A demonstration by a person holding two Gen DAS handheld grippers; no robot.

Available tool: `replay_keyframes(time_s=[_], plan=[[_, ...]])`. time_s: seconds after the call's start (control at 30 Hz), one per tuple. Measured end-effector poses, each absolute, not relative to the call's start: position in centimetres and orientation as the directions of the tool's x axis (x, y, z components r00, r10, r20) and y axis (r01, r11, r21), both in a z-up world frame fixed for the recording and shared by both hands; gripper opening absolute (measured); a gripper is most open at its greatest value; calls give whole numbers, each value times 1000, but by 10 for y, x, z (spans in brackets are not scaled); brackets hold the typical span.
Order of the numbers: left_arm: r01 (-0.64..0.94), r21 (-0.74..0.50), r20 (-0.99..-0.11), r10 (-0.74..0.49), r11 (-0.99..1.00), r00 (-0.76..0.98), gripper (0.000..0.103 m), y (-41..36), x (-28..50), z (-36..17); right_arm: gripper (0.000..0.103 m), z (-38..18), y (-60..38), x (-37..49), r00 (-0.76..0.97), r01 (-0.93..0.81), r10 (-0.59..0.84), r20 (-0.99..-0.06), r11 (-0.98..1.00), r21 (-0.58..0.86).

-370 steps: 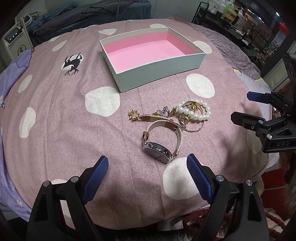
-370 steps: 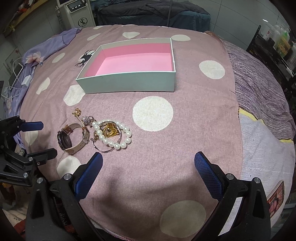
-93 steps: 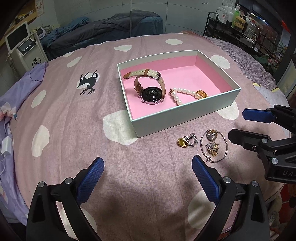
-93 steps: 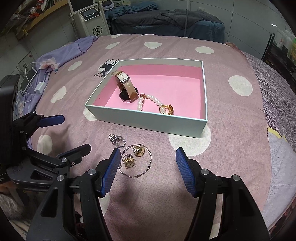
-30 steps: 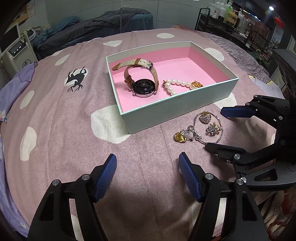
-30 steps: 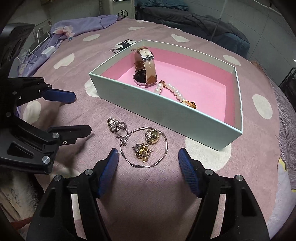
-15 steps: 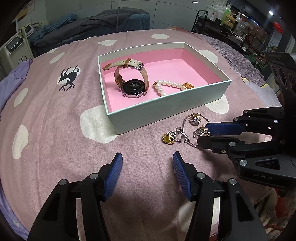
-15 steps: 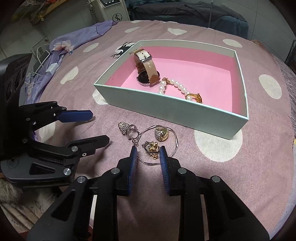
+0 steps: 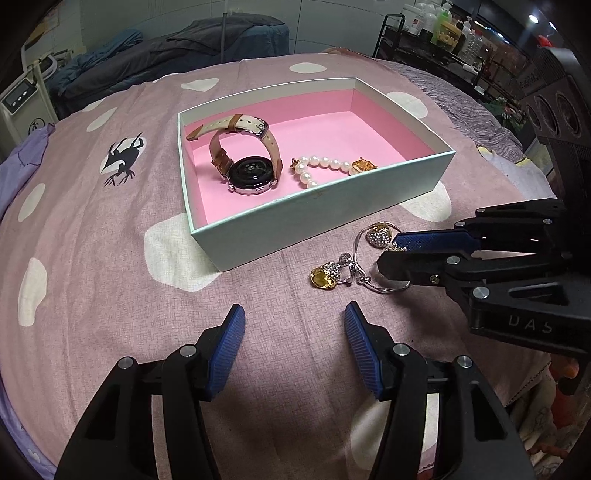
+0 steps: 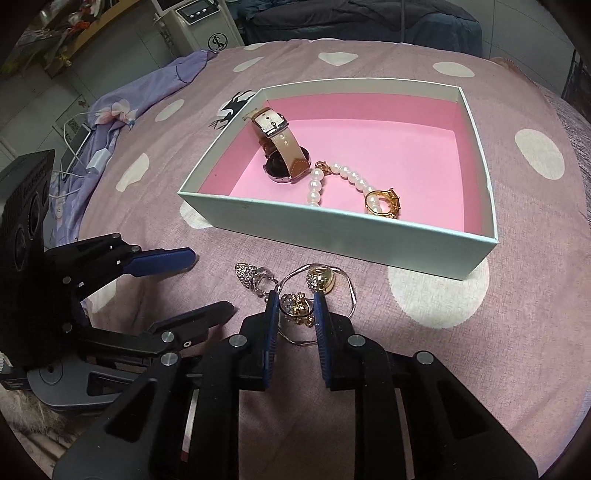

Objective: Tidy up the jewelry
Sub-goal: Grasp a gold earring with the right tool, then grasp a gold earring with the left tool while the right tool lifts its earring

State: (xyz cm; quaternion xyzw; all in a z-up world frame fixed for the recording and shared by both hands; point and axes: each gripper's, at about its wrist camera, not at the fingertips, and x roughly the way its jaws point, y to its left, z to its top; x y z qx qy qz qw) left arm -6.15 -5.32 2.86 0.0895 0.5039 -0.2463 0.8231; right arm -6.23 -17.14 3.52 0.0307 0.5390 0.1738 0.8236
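A mint box [image 9: 332, 221] with a pink inside [image 10: 476, 155] holds a watch [image 9: 251, 173], a pearl bracelet [image 10: 332, 177] and a gold ring [image 10: 384, 203]. In front of it on the cloth lie a rhinestone charm [image 10: 253, 275], a gold heart charm [image 10: 321, 278], a silver bangle [image 10: 349, 291] and a small gold brooch [image 10: 297, 304]. My right gripper [image 10: 295, 306] has its jaws narrowed around the brooch; contact is unclear. It also shows in the left wrist view [image 9: 391, 251]. My left gripper [image 9: 293, 325] is open and empty, just left of the pile.
The pink dotted cloth [image 9: 92, 240] covers a round table that drops off at the near and right edges. A purple cloth with cables [image 10: 103, 122] lies at the far left. A shelf of bottles [image 9: 443, 29] stands behind.
My right gripper has moved forward over the pile and its jaws have narrowed around the gold brooch. My left gripper has narrowed slightly and stays open.
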Motion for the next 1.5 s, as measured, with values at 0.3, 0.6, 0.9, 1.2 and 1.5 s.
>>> replay_keyframes(time_s=[0.3, 0.6, 0.9, 1.2, 1.5], plan=[[535, -119, -866, -351, 836, 355, 52, -71, -59, 29, 20, 61, -190, -79, 437, -278, 306, -846, 940, 197], [547, -93, -853, -350, 832, 387, 51, -79, -50, 43, 20, 77, -200, -78, 479, -284, 291, -828, 944, 168], [558, -122, -871, -358, 821, 336, 30, -81, -43, 26, 20, 78, -201, -76, 485, -272, 287, -826, 947, 170], [536, -129, -856, -367, 834, 365, 17, -72, -47, 33, 20, 78, -202, -76, 485, -266, 288, -826, 948, 175], [508, -146, -827, -386, 849, 408, 17, -55, -51, 60, 20, 84, -198, -76, 496, -277, 293, -817, 945, 172]])
